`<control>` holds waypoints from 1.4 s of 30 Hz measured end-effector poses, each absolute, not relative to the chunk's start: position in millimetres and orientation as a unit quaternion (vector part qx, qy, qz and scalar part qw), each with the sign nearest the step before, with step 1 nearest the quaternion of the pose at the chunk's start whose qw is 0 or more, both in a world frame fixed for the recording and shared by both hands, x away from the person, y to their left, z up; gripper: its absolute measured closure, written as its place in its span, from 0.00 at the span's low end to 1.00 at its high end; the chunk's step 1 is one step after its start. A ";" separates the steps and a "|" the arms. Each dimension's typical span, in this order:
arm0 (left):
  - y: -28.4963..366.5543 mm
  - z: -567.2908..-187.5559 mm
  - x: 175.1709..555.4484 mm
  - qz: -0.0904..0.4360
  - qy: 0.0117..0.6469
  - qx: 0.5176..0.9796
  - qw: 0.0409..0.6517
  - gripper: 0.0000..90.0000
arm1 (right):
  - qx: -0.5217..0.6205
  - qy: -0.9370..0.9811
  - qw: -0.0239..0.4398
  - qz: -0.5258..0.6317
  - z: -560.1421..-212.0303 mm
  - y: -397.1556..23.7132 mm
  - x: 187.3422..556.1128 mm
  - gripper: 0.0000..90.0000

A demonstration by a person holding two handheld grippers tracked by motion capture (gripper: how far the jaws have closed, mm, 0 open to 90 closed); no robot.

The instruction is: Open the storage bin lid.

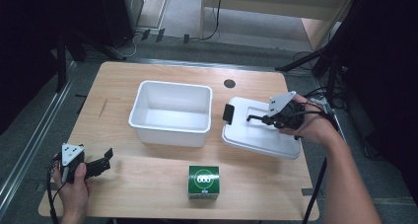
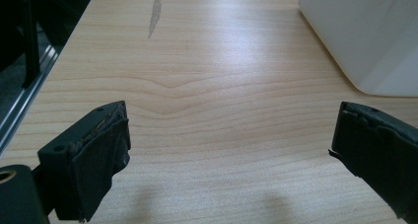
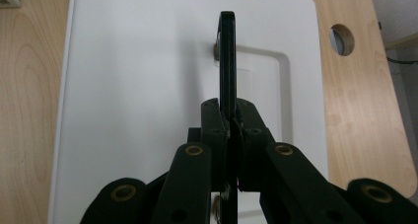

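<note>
Green box [image 1: 203,181] near front edge of table [image 1: 123,76], untouched. Left gripper [image 1: 98,161] at front left corner, jaws wide apart, empty. Right gripper [image 1: 256,118] clamped on black handle [image 3: 226,61] of white lid [image 1: 256,137], right side. White bin [image 1: 171,113] mid-table, open, empty. Judgement: early; packing and lidding probably remain.

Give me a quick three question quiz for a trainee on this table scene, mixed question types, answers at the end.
1. True or false: the right gripper is shut on the lid's handle.
2. Where does the green box sit? A) inside the bin B) on the table, nearer the person than the bin C) on the lid
3. Fill in: the left gripper has its jaws ____, with bare table between them.

Key
1. True
2. B; the bin holds nothing, and the lid lies beside it.
3. open
</note>
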State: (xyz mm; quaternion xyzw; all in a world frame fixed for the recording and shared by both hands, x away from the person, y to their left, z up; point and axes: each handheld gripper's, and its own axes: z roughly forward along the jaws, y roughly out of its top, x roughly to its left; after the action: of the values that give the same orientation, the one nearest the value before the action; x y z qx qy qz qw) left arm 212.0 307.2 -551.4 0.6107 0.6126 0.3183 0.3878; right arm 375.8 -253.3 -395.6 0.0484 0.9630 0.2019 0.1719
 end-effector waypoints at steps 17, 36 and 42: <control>307.9 -551.2 211.2 0.317 0.612 0.611 0.389 0.02 | 0.069 0.965 0.169 0.187 -449.5 -259.0 380.9 0.95; 306.8 -551.3 211.4 0.319 0.613 0.610 0.387 0.02 | 0.096 0.968 0.126 0.196 -468.8 -258.2 376.7 0.53; 306.7 -551.1 210.4 0.321 0.614 0.609 0.387 0.04 | 0.152 0.961 0.124 0.195 -452.3 -253.5 360.3 0.19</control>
State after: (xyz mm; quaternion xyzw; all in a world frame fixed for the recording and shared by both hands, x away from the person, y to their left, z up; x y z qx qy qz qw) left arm 210.4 306.7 -551.1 0.6088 0.6139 0.3210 0.3865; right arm 360.3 -253.5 -452.3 0.1517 0.9610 0.1952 0.1243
